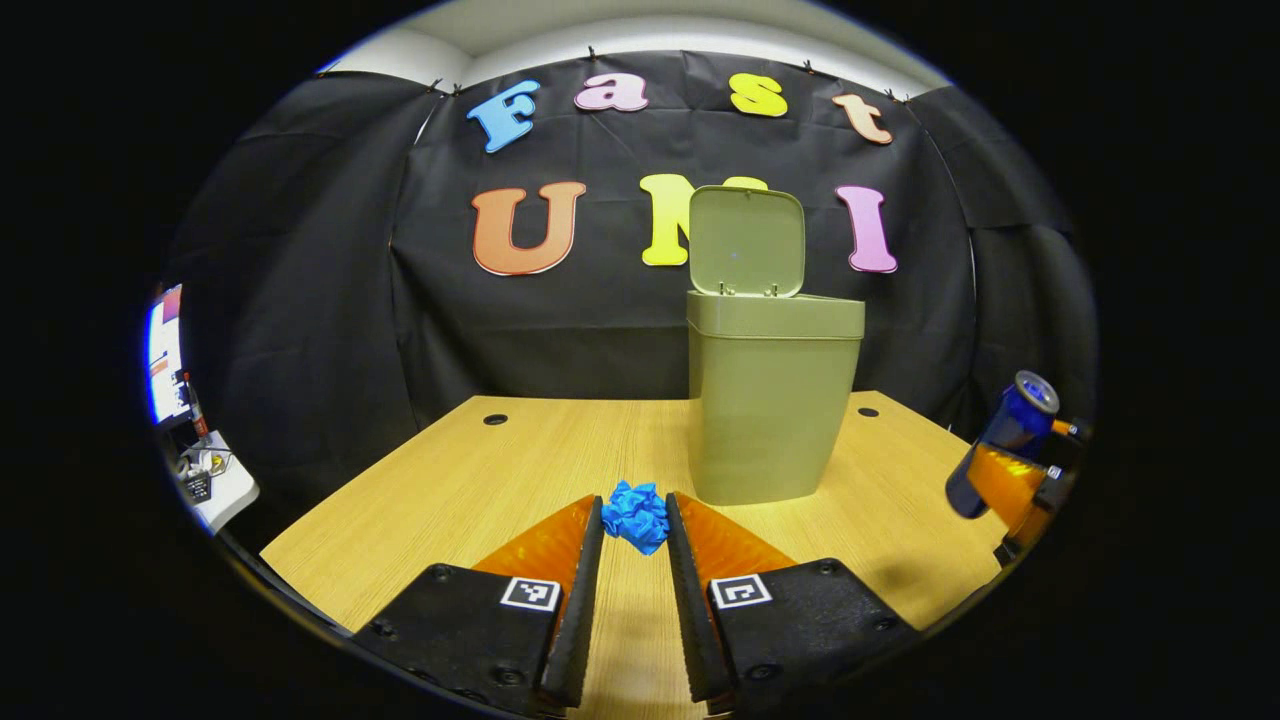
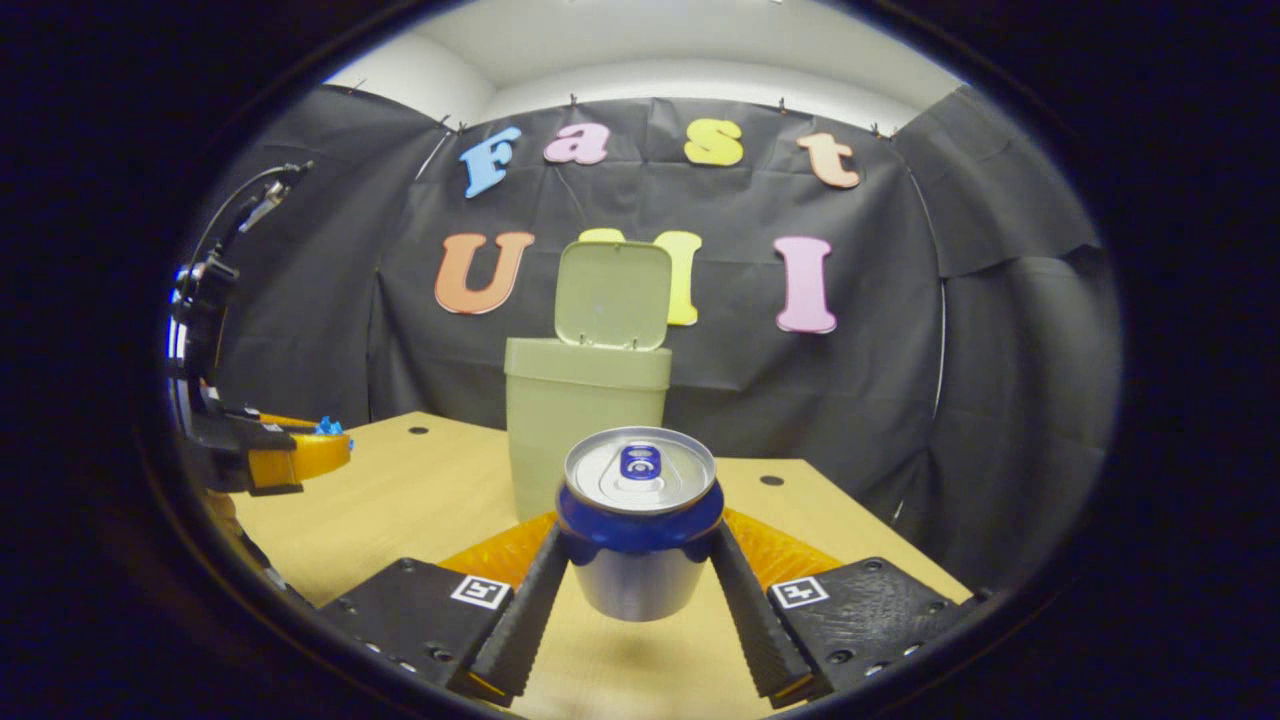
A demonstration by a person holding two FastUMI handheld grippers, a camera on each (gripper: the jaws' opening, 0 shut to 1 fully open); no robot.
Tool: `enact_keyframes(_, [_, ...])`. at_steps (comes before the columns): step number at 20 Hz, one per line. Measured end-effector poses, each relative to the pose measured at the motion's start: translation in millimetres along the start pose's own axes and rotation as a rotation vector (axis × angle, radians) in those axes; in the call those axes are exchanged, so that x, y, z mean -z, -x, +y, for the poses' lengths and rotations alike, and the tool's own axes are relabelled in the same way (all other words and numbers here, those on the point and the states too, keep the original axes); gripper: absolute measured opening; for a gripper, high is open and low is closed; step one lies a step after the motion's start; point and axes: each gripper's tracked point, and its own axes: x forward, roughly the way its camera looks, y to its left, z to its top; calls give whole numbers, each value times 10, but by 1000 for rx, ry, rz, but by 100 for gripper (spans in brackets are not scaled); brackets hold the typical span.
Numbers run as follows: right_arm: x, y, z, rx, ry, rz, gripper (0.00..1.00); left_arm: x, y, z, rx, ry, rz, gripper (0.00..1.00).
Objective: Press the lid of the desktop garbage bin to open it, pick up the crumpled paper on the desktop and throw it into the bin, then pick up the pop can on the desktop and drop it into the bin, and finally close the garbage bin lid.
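From my left tool (image 1: 636,525) I see the paper ball (image 1: 637,515) pinched between its fingers above the tabletop (image 1: 450,480), before the bin (image 1: 770,400), whose lid (image 1: 746,241) stands up. My right tool (image 2: 640,555) clamps the can (image 2: 640,520), lifted and upright; the bin's inside is hidden.

Green bin (image 1: 770,400) lid up; blue paper (image 1: 637,515) before it; can (image 2: 640,520) lifted.

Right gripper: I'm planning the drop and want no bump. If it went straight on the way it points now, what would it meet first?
Probably the bin. The right gripper, shut on the can, points at its front wall, below the rim, so it would likely need lifting. Depth is unclear.
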Motion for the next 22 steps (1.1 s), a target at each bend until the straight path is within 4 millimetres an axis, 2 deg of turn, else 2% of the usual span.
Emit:
enact_keyframes(2, [-156,163,-43,-16,-7,-30,80,29,53,-67,9,12,5,41])
enact_keyframes(4, [-210,258,-80,-31,-17,-35,79,-40,116,-78,2,-9,-13,41])
enact_keyframes(8, [-254,339,-162,-21,1,-35,79,-105,192,-241,56,9,-45,41])
enact_keyframes(15, [-237,358,-97,-48,6,-28,80,-220,278,-293,61,-6,-80,41])
enact_keyframes(19, [-253,371,-112,-52,9,-36,80,-241,134,-326,73,21,-70,41])
enact_keyframes(22, [-233,338,-166,-40,2,-29,79,-306,-178,-259,30,-10,-48,41])
